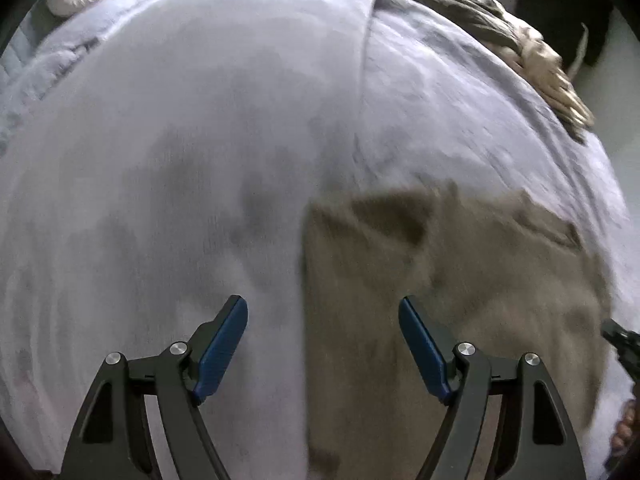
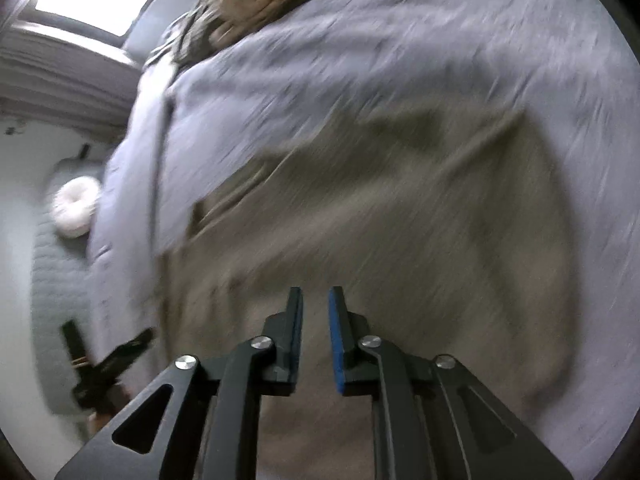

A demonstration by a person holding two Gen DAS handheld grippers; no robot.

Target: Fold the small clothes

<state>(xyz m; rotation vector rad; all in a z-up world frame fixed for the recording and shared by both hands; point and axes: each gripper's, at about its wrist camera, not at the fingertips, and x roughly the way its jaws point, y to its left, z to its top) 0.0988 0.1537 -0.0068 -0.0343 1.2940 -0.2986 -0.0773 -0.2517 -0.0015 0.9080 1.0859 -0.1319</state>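
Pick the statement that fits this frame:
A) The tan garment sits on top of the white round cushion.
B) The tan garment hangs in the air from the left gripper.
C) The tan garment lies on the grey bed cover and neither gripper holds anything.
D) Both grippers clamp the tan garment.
C: the tan garment lies on the grey bed cover, and the left gripper and right gripper both show empty gaps between their fingers.
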